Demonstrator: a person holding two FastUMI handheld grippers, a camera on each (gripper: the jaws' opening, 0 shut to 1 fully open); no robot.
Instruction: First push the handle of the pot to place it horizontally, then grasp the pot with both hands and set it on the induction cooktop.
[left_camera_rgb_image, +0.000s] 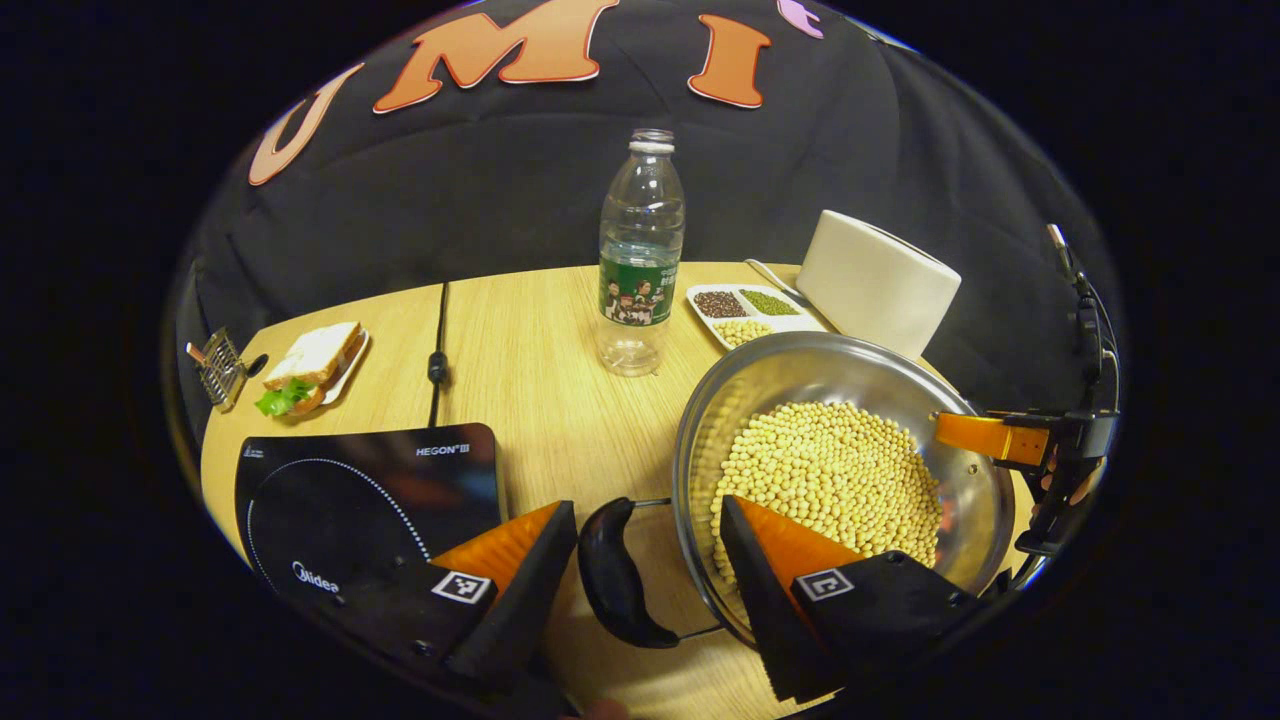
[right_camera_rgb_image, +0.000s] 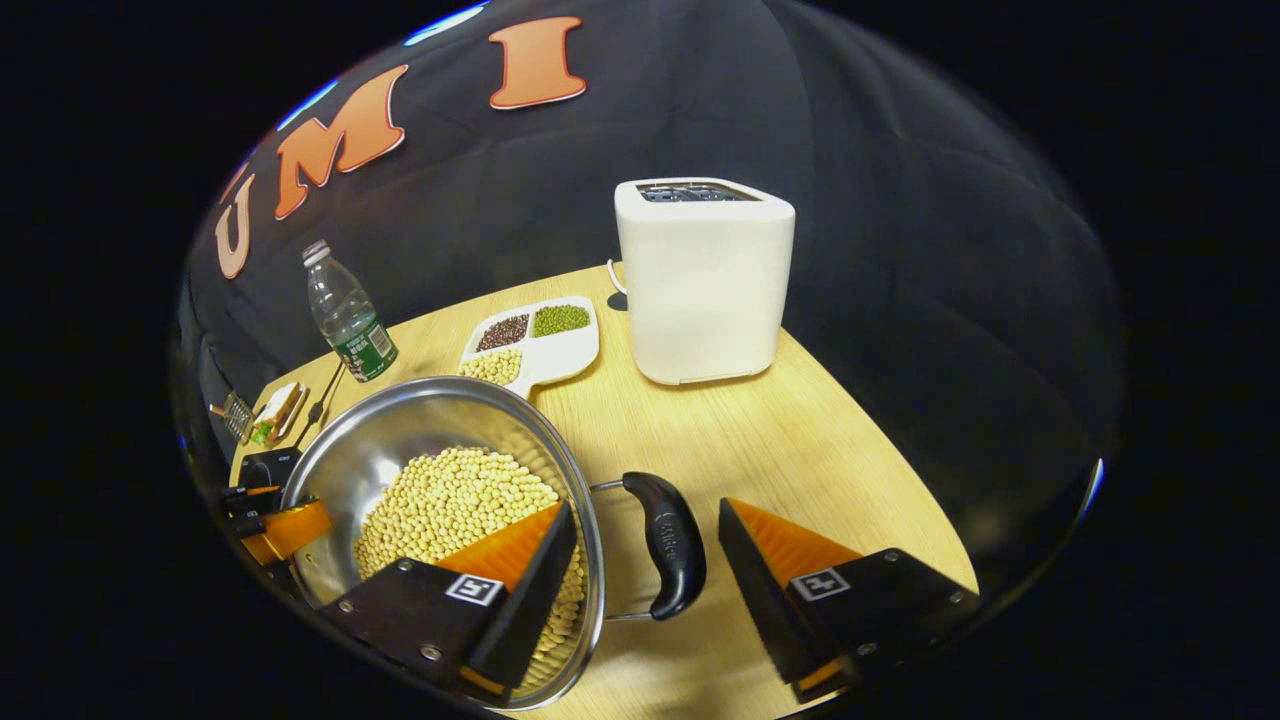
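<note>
A steel pot (left_camera_rgb_image: 830, 365) full of pale soybeans (left_camera_rgb_image: 830, 475) stands on the wooden table, right of the black induction cooktop (left_camera_rgb_image: 370, 500). In the left gripper view, one black side handle (left_camera_rgb_image: 615, 575) sticks out flat from the rim. My left gripper (left_camera_rgb_image: 650, 540) is open around it, one finger over the beans inside the rim. In the right gripper view, my right gripper (right_camera_rgb_image: 645, 530) is open around the opposite handle (right_camera_rgb_image: 670, 545) of the pot (right_camera_rgb_image: 400, 440). Across the pot, one finger (right_camera_rgb_image: 285, 530) of the left gripper shows at the far rim.
A water bottle (left_camera_rgb_image: 640, 260) stands mid-table behind the pot. A white toaster (right_camera_rgb_image: 705, 280) and a divided tray of beans (right_camera_rgb_image: 535, 340) sit at the back right. A sandwich on a plate (left_camera_rgb_image: 315, 365), a small metal rack (left_camera_rgb_image: 220, 368) and a black cable (left_camera_rgb_image: 437, 350) lie beyond the cooktop.
</note>
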